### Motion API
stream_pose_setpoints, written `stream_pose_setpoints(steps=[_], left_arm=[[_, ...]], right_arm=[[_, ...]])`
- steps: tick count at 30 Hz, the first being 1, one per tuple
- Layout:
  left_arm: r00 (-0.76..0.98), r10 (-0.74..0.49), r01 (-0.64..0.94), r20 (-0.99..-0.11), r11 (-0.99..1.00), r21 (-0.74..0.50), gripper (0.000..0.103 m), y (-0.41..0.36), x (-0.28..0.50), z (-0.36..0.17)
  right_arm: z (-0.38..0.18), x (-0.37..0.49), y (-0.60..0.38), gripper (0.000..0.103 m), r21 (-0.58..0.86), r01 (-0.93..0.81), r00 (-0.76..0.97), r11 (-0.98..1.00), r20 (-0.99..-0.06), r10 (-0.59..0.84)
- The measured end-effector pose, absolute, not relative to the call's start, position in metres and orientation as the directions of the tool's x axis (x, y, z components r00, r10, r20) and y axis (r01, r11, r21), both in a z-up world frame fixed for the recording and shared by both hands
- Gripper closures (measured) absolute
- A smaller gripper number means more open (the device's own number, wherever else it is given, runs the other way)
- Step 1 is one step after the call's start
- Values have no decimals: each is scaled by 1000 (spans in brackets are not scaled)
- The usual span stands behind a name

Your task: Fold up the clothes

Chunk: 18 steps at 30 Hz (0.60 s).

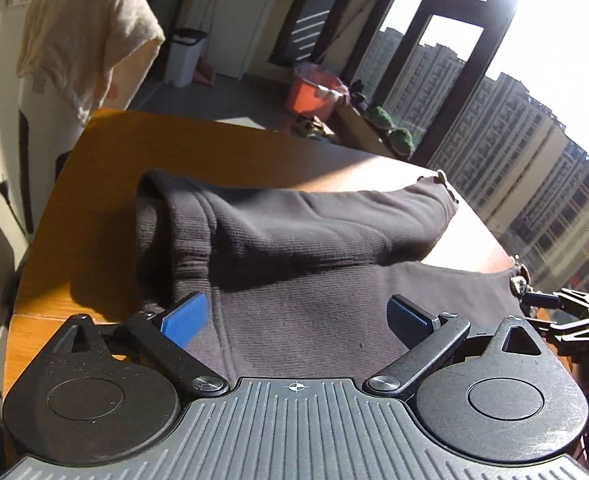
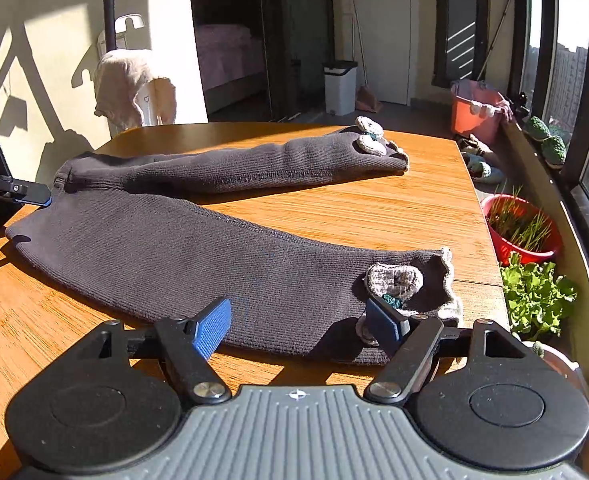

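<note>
Dark knit trousers lie flat on wooden counter, legs splayed toward 2 o'clock. Right tool spread over near cuff; left tool spread at waistband. Risk: crochet trim snagging a finger, or thick knit slipping.

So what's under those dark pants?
The dark pants lie flat on the wooden table, legs spread apart. Bare wood shows all around them. Anything hidden beneath the cloth cannot be seen.

Both wrist views look low across the same trousers from opposite ends.
</note>
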<state>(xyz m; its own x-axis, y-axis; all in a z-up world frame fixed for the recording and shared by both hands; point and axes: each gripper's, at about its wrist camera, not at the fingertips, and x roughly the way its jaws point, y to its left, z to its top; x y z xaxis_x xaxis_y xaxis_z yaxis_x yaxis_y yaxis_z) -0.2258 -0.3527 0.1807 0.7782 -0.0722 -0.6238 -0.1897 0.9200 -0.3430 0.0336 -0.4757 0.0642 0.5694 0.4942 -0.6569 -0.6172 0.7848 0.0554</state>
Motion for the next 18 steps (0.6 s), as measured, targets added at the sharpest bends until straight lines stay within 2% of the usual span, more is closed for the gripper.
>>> stream_pose_setpoints(steps=[2, 5, 8, 14, 18], left_arm=[[792, -35, -207, -609, 924, -322, 3, -328, -198, 176], [788, 71, -235, -612, 953, -193, 3, -309, -157, 166], [766, 122, -257, -631, 958, -127, 3, -299, -127, 163], [810, -42, -127, -585, 961, -244, 0, -290, -121, 156], [797, -56, -130, -601, 956, -262, 0, -291, -110, 131]], right_arm=[[61, 51, -461, 23, 64, -617, 569, 785, -653, 500], [56, 76, -440, 23, 43, -617, 590, 786, -636, 498], [60, 100, -422, 24, 42, -599, 599, 799, -638, 483], [97, 144, -407, 24, 88, -556, 674, 826, -534, 511], [89, 207, -379, 24, 196, -502, 631, 843, -584, 511]])
